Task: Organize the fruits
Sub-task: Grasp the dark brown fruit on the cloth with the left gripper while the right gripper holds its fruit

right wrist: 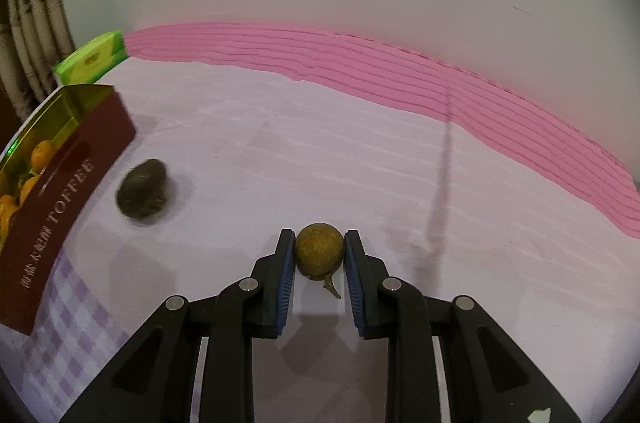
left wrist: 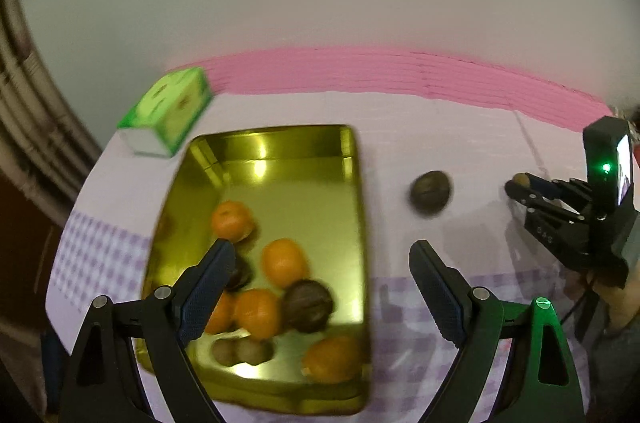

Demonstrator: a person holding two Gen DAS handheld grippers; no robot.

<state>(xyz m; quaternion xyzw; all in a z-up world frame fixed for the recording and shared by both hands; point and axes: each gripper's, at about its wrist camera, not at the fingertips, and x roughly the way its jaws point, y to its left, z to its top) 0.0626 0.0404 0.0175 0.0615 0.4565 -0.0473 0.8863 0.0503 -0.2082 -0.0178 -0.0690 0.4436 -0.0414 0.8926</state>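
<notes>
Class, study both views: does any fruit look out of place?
Yes. One dark round wrinkled fruit lies alone on the pale tablecloth, beside the gold-lined tin that holds the other fruit.

Home setting: counter with lilac checked tablecloth (right wrist: pixel 72 307), gold toffee tin (left wrist: pixel 352 183) of fruit, green tissue box (left wrist: pixel 172 111), plain wall.

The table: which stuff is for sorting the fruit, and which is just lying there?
For the job: gold tin, oranges, dark fruit outside the tin, small brown fruit pinched in the right claw.
Just lying about: green box.
</notes>
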